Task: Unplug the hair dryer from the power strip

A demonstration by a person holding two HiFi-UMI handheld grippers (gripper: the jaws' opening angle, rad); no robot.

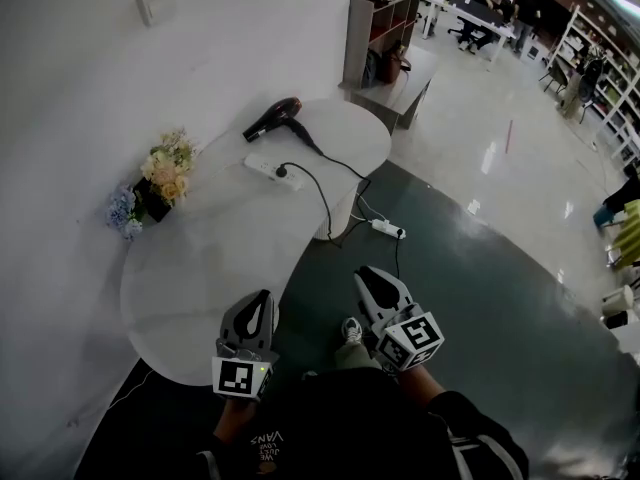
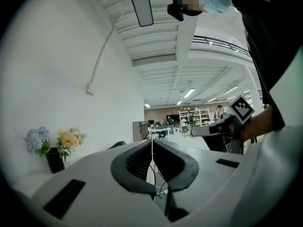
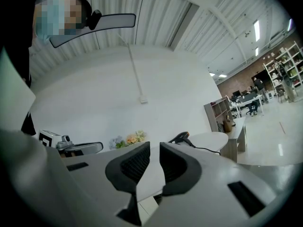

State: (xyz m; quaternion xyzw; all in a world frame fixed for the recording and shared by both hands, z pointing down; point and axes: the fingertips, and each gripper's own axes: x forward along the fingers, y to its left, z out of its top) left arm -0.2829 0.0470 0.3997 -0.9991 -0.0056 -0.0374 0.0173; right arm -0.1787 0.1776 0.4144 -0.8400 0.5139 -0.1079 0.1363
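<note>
Hair dryer [image 1: 272, 119] lies near the tabletop's [image 1: 200, 258] far edge, its plug [image 1: 282, 171] seated in the power strip [image 1: 268, 167] (unplugging not yet begun). Left gripper [image 1: 258, 303] and right gripper [image 1: 372, 280] hover by the near edge, jaws closed, empty.

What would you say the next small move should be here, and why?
Probably carry the right hand-held gripper forward toward the black plug in the power strip, opening its jaws on the way. That gripper is shut and held near the body, far from the strip, and the plug is still seated.
</note>
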